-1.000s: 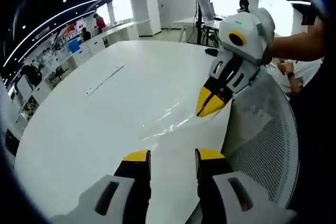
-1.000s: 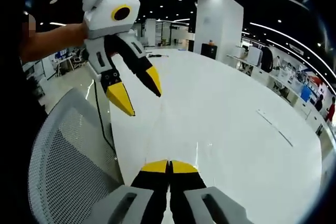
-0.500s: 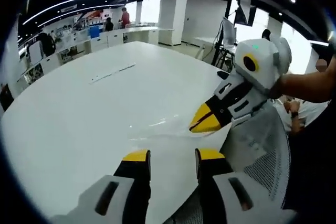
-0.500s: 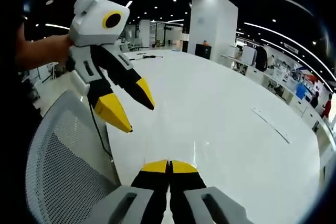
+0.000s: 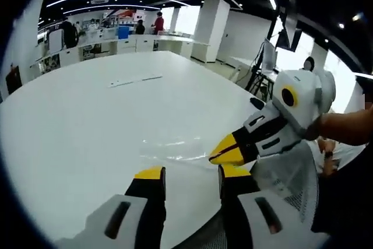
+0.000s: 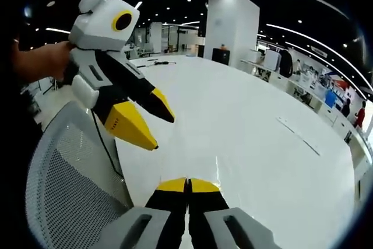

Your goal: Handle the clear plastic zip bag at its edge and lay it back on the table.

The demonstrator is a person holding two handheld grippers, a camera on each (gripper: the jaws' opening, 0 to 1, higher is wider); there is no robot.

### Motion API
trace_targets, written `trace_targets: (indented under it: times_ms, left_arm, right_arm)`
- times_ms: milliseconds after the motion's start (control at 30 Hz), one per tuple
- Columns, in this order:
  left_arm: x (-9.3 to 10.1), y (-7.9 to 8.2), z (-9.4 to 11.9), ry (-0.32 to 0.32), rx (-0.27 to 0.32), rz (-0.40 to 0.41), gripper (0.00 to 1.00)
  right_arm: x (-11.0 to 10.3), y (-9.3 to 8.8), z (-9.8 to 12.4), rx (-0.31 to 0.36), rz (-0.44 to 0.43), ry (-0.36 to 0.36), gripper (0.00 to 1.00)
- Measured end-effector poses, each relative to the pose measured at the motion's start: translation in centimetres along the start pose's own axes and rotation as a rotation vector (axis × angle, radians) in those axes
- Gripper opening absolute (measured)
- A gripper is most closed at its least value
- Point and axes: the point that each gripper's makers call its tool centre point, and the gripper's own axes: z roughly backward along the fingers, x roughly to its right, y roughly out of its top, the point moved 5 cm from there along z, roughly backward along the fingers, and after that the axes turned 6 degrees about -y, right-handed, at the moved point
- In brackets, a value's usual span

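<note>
Now, one big white oval counter (image 5: 87, 121) spreads across the left gripper view and carries the lot. Next in size, one grey mesh office chair (image 6: 64, 185) sits tucked against the near edge of the counter. On the counter lies one clear plastic zip bag (image 5: 175, 147), flat and glinting, close to that near edge, with its edge running toward the closed yellow tips coming in from the right. Farther out, one thin pale strip (image 5: 137, 79) lies well apart from the bag.

Two hand-held grippers in play. The left hand-held gripper (image 5: 189, 173) stands released, its yellow-tipped jaws apart and empty, hovering just short of the bag. The right hand-held gripper (image 6: 187, 185) is clenched, jaws pressed together; whether bag film is pinched between them I cannot tell, though in the left gripper view its tips sit right at the bag's edge.

As for handling, I'd judge the bag very light, thin, limp and slippery, likely to sag or fold. A corner or the stiffer zip edge looks the best place to take hold.
</note>
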Motion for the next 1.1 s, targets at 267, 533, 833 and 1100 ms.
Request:
trace_targets:
  times_ms: [267, 533, 833, 1100]
  left_arm:
    - [-0.3, -0.1, 0.0, -0.004, 0.024, 0.065, 0.34]
    - [-0.6, -0.7, -0.4, -0.003, 0.006, 0.109, 0.33]
    - [-1.2, -1.4, -1.3, 0.017, 0.005, 0.152, 0.29]
    - [-1.3, -1.9, -1.7, 0.027, 0.004, 0.191, 0.22]
  right_arm:
    - [-0.4, -0.1, -0.2, 0.001, -0.009, -0.004, 0.00]
    - [-0.6, 0.2, -0.3, 0.015, -0.025, -0.021, 0.00]
    - [-1.0, 0.6, -0.2, 0.036, -0.019, -0.020, 0.00]
    - [-1.5, 1.2, -0.3, 0.049, -0.012, -0.014, 0.00]
